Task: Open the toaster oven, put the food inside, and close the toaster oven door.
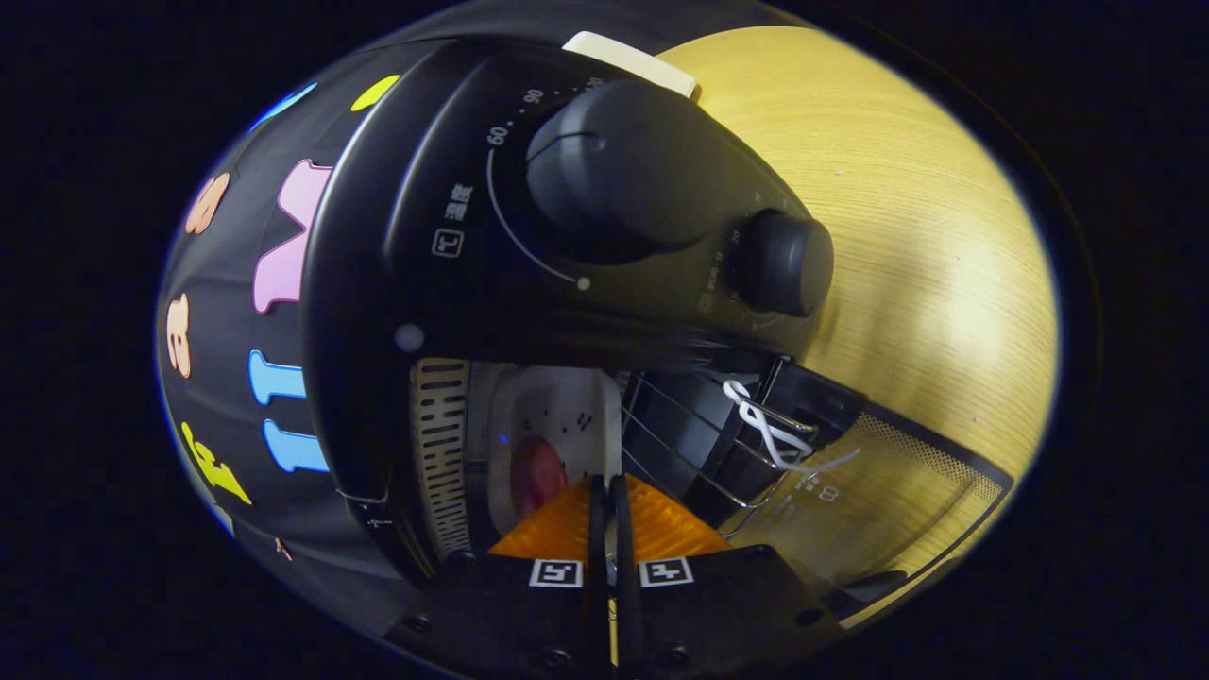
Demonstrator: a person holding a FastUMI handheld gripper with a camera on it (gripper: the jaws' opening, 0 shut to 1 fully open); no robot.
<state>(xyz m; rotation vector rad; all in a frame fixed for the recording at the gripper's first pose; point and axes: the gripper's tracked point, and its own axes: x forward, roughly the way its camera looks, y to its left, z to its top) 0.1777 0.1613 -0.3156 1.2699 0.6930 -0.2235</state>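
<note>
Fingers of the gripper (604,491) were pressed together with only a thin slit between them, pinching nothing I could make out, their tips right at the mouth of the toaster oven (397,283). Just beyond the tips, inside the oven's cavity, I saw one piece of food (536,472), a pinkish rounded lump, lying on one pale tray (567,406) speckled with dark crumbs; its long axis ran away from the fingers toward the back of the cavity, though I could not tell its full shape because the fingers hid its near end. One wire rack (680,444) lay beside the tray in the opening. A slotted pale wall (442,453) lined the cavity on the tray's other side. The oven door (897,482) hung fully open, its glass panel lying flat over the wooden table (897,236), with a white cord (770,430) looped at the hinge. I counted two knobs on the control panel: a big one (633,170) with a printed scale and a smaller one (789,263) nearer the table's open surface. One cream-coloured block (628,61) sat past the oven's far edge.
</note>
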